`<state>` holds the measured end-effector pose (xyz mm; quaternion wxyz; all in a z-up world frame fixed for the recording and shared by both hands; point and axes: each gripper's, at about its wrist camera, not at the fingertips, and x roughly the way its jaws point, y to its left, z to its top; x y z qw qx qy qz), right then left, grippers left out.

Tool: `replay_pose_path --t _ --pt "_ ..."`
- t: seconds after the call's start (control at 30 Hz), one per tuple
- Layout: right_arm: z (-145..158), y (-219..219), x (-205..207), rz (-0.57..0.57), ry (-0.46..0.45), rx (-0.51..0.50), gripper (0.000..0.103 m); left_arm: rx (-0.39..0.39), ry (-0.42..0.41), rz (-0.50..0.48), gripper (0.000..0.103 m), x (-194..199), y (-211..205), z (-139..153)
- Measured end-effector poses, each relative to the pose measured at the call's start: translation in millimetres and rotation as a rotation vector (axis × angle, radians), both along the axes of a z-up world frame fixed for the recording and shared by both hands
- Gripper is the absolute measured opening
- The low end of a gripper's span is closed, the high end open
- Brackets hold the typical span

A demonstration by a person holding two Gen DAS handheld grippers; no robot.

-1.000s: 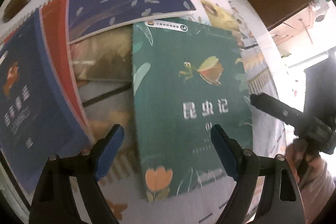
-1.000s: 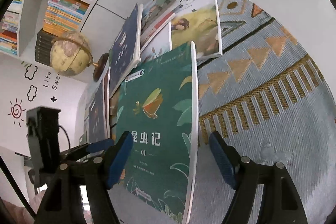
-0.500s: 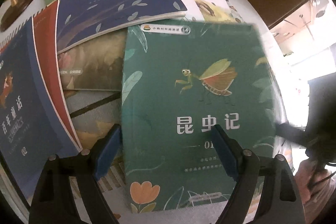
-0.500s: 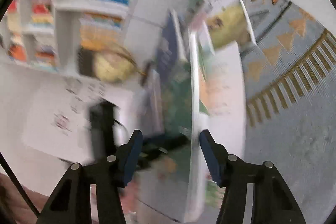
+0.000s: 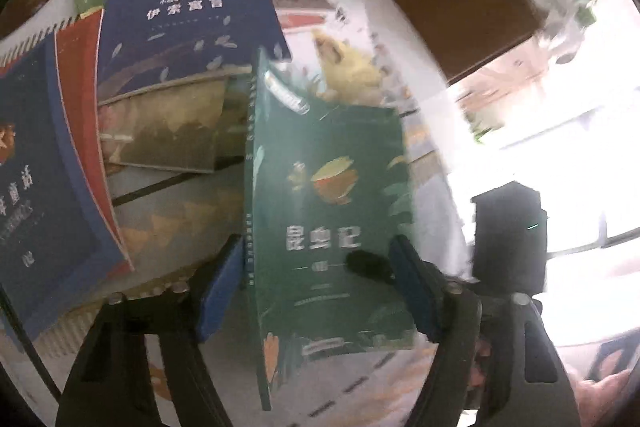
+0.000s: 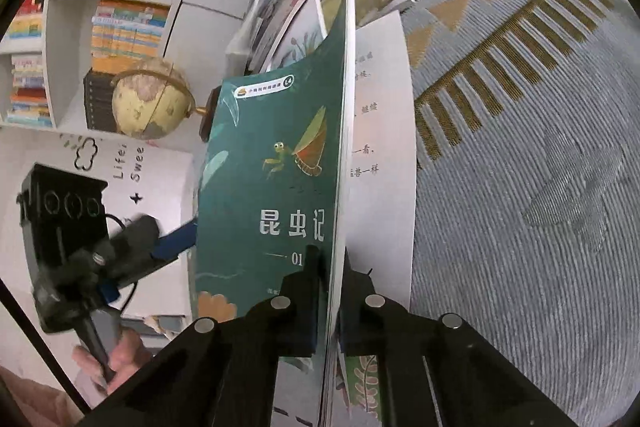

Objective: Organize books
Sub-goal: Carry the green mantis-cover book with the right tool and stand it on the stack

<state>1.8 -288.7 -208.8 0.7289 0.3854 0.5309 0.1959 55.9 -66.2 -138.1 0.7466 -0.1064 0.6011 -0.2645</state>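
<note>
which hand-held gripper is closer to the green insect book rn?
Right. The right hand-held gripper is clamped on the green insect book near its page edge; the left hand-held gripper straddles it, jaws closing, not yet pressing.

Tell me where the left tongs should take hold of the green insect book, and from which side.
Grip the spine edge of the green insect book, coming in from its spine side. The book is tilted up with the spine raised toward the left tongs, whose jaws are closing around its lower part. The right tongs already pinch the page edge, so the opposite edge is free.

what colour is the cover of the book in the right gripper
Dark green, with a mantis picture and white title, on the book clamped by the right gripper. Clearest in the right wrist view.
</note>
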Motion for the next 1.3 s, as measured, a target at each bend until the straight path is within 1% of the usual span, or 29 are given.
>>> replay_pose_path --t 0.03,0.07,0.1,0.13,0.17,0.2,0.23,0.27,0.3,0.33,0.43,0.47,0.5,0.57,0.63,0.7,0.77,0.97,1.13,1.3 --pt "0 0 0 -0.002 0.000 -0.002 0.006 -0.013 0.027 -0.006 0.057 0 -2 -6" --pt "1 -1 -1 -0.001 -0.001 -0.009 0.006 -0.026 0.046 -0.005 0.055 2 -3 -12" --pt "2 0 -1 0.001 -0.002 -0.018 0.006 -0.016 0.047 -0.004 0.055 -1 -5 -16" --pt "3 0 0 0.001 -0.003 -0.021 0.006 0.019 0.031 -0.013 0.052 -2 -8 -19" --pt "2 -2 -1 0.000 -0.003 -0.019 0.006 0.067 0.013 -0.026 0.042 -4 -11 -21" --pt "1 -3 -2 -0.005 -0.002 -0.016 0.006 0.117 -0.001 -0.032 0.040 -5 -13 -22" --pt "1 -3 -2 -0.010 -0.001 -0.016 0.006 0.150 -0.014 -0.036 0.036 -5 -14 -24" --pt "2 -3 -3 -0.013 -0.003 -0.023 0.006 0.183 -0.034 -0.039 0.030 -6 -15 -25" --pt "3 -3 -4 -0.014 -0.004 -0.032 0.006 0.238 -0.058 -0.048 0.027 -8 -17 -26" --pt "5 -1 -4 -0.014 -0.006 -0.047 0.006 0.276 -0.084 -0.074 0.027 -10 -21 -26" --pt "18 11 -5 0.014 -0.042 -0.142 0.007 0.323 -0.154 -0.121 0.027 -17 -30 -19" --pt "26 15 -6 0.034 -0.070 -0.169 0.007 0.323 -0.167 -0.126 0.027 -19 -31 -16" --pt "30 17 -7 0.043 -0.086 -0.173 0.007 0.319 -0.174 -0.118 0.027 -20 -29 -12" --pt "40 18 -11 0.049 -0.113 -0.172 0.007 0.298 -0.159 -0.104 0.027 -17 -23 -11" --pt "49 16 -14 0.046 -0.132 -0.170 0.007 0.258 -0.141 -0.088 0.027 -17 -13 -6" --pt "56 18 -15 0.055 -0.144 -0.176 0.007 0.244 -0.148 -0.075 0.027 -18 -7 3" --pt "64 21 -16 0.068 -0.158 -0.173 0.007 0.233 -0.157 -0.064 0.027 -20 -2 12" --pt "97 40 -16 0.083 -0.220 -0.135 0.007 0.158 -0.173 0.009 0.027 -20 29 40" --pt "125 77 -8 0.135 -0.275 -0.122 0.007 0.140 -0.210 0.080 0.027 -27 73 62" --pt "140 125 0 0.207 -0.316 -0.100 0.007 0.125 -0.232 0.178 0.027 -36 131 79"
